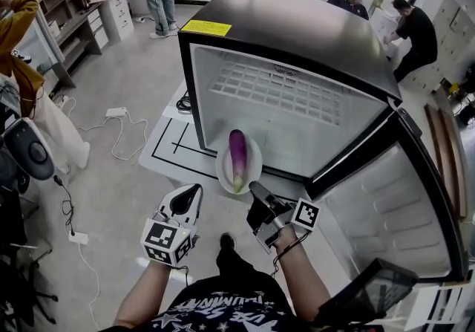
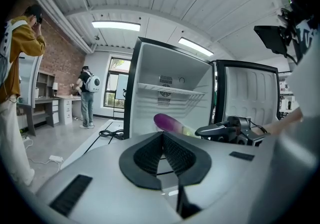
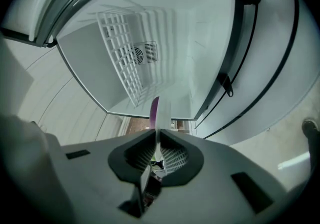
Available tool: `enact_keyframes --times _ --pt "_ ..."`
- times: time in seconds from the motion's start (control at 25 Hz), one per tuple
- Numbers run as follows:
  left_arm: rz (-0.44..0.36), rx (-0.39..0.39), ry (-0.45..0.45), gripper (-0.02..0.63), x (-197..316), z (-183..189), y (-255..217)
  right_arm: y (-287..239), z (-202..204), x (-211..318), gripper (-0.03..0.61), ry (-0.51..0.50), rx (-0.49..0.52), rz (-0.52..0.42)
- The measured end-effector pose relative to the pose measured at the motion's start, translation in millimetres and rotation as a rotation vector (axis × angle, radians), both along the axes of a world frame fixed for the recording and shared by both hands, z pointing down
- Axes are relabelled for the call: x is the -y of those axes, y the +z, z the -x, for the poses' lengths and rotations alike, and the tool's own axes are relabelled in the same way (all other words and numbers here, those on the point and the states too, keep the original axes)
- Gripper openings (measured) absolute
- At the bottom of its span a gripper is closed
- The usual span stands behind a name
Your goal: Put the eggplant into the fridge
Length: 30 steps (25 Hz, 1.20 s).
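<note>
A person's left gripper [image 1: 191, 191] hangs idle at the near left, its jaws pressed together with nothing between them, leaving the carrying to the other hand; the right gripper [image 1: 256, 188] has its jaws clamped on the near rim of a white plate [image 1: 223, 171], a grip that keeps the load level without touching the food; the eggplant [image 1: 237, 154] lies lengthwise on that plate, green stem end toward the person and purple tip toward the cabinet.

The plate sits at the front lip of the open fridge [image 1: 297, 22], at the mouth of the lower space; whether it already rests on the fridge floor cannot be told; above it a white wire shelf [image 1: 274, 89] spans the bare interior, so the bottom looks the likely resting place; the door [image 1: 386, 208] stands swung wide to the right, giving a free way in.

By this reading the eggplant is at the threshold and not yet stowed; beyond, cables [image 1: 111, 126] trail across the grey floor and several people stand at desks along the far wall.
</note>
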<state>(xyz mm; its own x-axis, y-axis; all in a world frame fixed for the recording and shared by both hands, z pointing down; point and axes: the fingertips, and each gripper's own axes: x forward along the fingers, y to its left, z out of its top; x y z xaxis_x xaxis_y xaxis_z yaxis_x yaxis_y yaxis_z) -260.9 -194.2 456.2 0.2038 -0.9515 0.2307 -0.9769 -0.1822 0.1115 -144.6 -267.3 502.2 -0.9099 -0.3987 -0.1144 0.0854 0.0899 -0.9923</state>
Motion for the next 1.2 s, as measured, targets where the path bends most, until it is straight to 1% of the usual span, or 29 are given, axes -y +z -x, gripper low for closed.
enact_keyframes --times 0.32,0.52,0.8,1.04,1.2 --pt "0.017 -0.007 0.011 0.009 39 12 7 7 11 39 0.023 0.015 0.004 0.005" --pt "0.017 0.001 0.019 0.009 65 18 10 12 20 66 0.023 0.039 0.038 0.032" --pt "0.002 0.010 0.055 0.009 100 23 16 17 29 97 0.023 0.044 0.022 0.009" --pt "0.009 -0.001 0.107 0.009 119 16 24 26 33 115 0.023 0.072 -0.022 0.002" --pt "0.018 -0.003 0.159 0.009 125 11 27 32 31 123 0.023 0.115 -0.039 0.013"
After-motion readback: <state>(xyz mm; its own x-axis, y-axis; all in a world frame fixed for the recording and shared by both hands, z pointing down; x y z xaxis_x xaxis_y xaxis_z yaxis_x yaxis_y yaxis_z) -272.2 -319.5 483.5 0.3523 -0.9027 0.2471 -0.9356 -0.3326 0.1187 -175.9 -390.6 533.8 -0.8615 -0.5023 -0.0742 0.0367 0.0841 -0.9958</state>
